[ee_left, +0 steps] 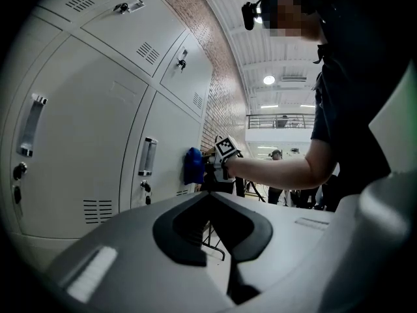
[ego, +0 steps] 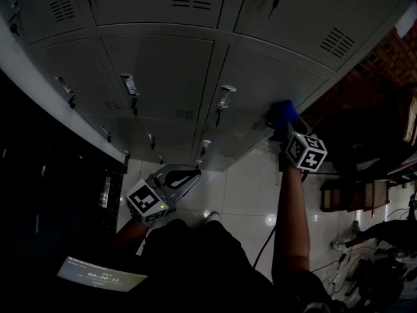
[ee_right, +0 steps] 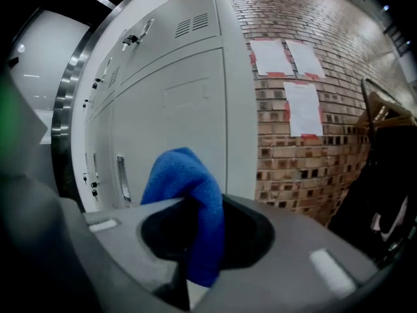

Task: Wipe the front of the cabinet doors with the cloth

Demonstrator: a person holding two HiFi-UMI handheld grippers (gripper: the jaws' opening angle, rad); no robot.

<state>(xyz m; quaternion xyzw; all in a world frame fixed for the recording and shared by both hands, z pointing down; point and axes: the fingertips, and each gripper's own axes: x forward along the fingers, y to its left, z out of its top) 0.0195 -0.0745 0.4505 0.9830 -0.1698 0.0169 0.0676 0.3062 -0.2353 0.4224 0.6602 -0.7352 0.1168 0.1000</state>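
Grey metal cabinet doors (ego: 260, 83) fill the upper head view. My right gripper (ego: 284, 128) is shut on a blue cloth (ego: 281, 113), and the cloth is pressed against the lower right door near its right edge. In the right gripper view the cloth (ee_right: 186, 194) bulges up between the jaws in front of that door (ee_right: 182, 109). The left gripper view shows the same cloth (ee_left: 193, 165) flat on the door (ee_left: 172, 142). My left gripper (ego: 190, 175) hangs lower, away from the doors, shut with nothing in it.
A brick wall (ee_right: 306, 57) with paper sheets (ee_right: 303, 106) adjoins the cabinet's right side. Handles and locks (ego: 225, 96) stick out from the doors. Below lies a tiled floor (ego: 241, 188), with dark furniture (ego: 355, 194) to the right. People (ee_left: 280, 155) stand far off.
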